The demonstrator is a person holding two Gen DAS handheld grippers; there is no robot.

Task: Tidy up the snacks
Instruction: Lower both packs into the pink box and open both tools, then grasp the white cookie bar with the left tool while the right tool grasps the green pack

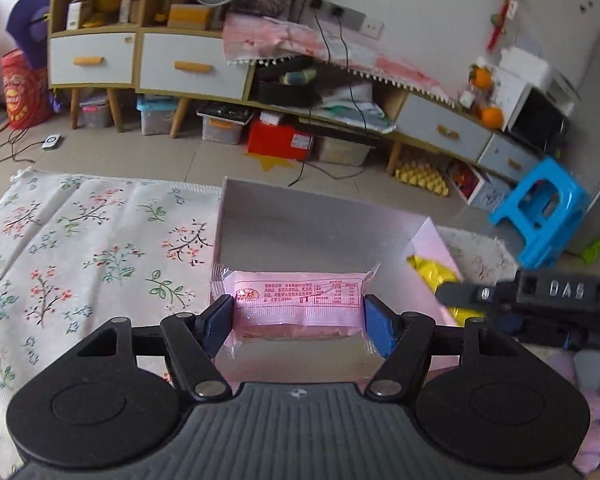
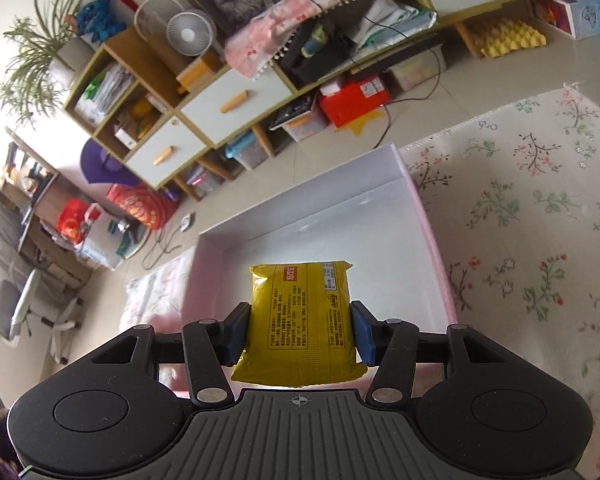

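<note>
I had the left tongs (image 1: 299, 322) closed across the short ends of a pink snack packet (image 1: 296, 300), the blue pads pressing in from either side, and the packet hung just ahead of them over the open box (image 1: 320, 216). The right tongs (image 2: 300, 332) were clamped the same way on a yellow snack packet (image 2: 302, 320), held upright between the pads with the box's white interior (image 2: 300, 216) directly beyond it. In the left wrist view the right tongs (image 1: 456, 294) reached in from the right of mine, their yellow load partly showing above the box's pink side wall.

As far as I could judge, the task was at an early stage: the part of the box floor that I could see was bare, with no snack lying in it yet, though the near corner was hidden behind the packets and the tongs. Both packets were over the box but not set down, so lowering and releasing each was what remained. The flowered cloth (image 1: 80, 248) on the tabletop, to the left of the left tongs, showed no further snacks waiting; whether more lay out of view I could not tell.
</note>
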